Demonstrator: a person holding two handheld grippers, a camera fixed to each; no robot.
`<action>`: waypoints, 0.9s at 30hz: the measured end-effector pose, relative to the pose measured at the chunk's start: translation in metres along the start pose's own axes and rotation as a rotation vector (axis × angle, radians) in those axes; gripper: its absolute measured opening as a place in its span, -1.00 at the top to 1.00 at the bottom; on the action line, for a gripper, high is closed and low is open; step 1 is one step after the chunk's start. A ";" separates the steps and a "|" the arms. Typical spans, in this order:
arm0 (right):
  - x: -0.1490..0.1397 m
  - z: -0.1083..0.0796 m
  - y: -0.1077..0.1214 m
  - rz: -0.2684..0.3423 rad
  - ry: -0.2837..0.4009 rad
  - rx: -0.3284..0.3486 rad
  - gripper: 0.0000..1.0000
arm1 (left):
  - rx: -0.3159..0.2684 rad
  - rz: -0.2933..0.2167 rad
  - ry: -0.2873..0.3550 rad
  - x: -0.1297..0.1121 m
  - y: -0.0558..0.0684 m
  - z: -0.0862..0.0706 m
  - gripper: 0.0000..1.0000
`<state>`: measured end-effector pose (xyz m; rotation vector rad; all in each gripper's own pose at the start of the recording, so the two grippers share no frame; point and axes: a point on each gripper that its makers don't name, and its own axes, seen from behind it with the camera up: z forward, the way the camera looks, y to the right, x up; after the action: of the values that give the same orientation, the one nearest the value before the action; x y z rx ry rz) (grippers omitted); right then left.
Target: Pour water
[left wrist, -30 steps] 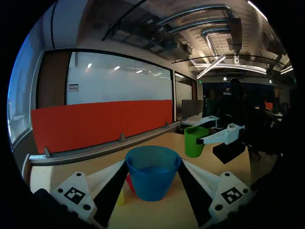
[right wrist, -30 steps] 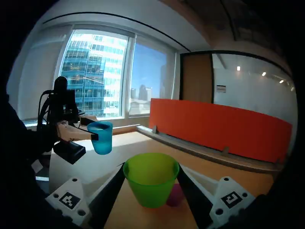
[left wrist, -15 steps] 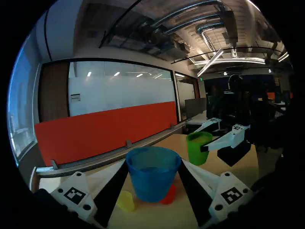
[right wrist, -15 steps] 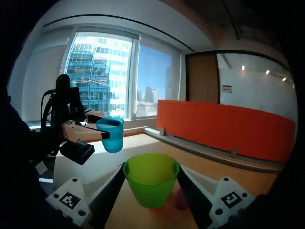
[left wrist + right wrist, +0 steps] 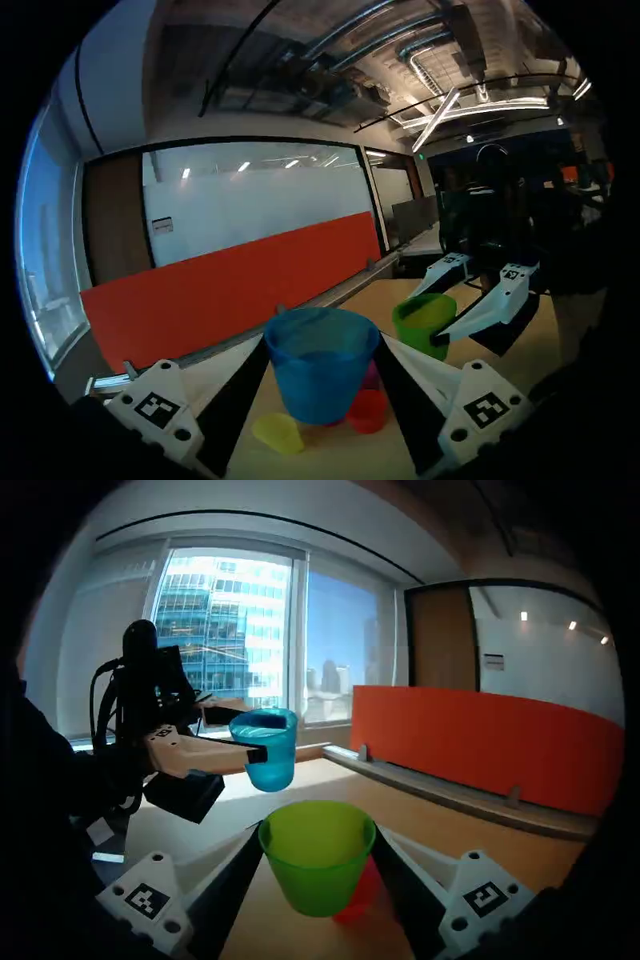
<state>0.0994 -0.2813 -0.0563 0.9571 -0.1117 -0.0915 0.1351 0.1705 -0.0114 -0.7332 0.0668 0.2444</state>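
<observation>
two cups are held up off the tabletop (image 5: 336, 454), one in each tool. the left hand-held gripper (image 5: 321, 342) pinches a blue cup (image 5: 320, 384), with both fingers pressed against its sides just under the rim. this cup is see-through plastic and sits upright between the fingers. its lower part looks darker, though i cannot tell for sure that this is water. the right hand-held gripper (image 5: 318, 830) pinches a green cup (image 5: 318, 872) the same way, upright, with its mouth open toward the camera.

in the right gripper view the blue cup hangs up and to the left of the green cup, higher than its rim and clear of it, carried on the other tool's white fingers. in the left gripper view the green cup sits off to the right and farther away, with two white fingers reaching in to it from the right.

several small cups stand on the tabletop under the blue cup. a red cup (image 5: 368, 410) is just right of its base, a pink cup (image 5: 372, 374) peeks out behind it, and a yellow cup (image 5: 278, 432) lies to the lower left. i cannot tell whether the yellow cup is upright or tipped. an orange panel (image 5: 224, 296) runs along the far edge of the tabletop. tall windows (image 5: 232, 656) look out on buildings.
</observation>
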 end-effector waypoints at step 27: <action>0.009 0.024 -0.028 -0.006 0.011 0.081 -0.84 | 0.031 0.222 0.030 0.036 -0.004 0.006 -0.74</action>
<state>0.1044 -0.3183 -0.0653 1.0387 -0.1026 -0.0875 0.1706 0.1788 -0.0098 -0.6988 0.1813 0.4434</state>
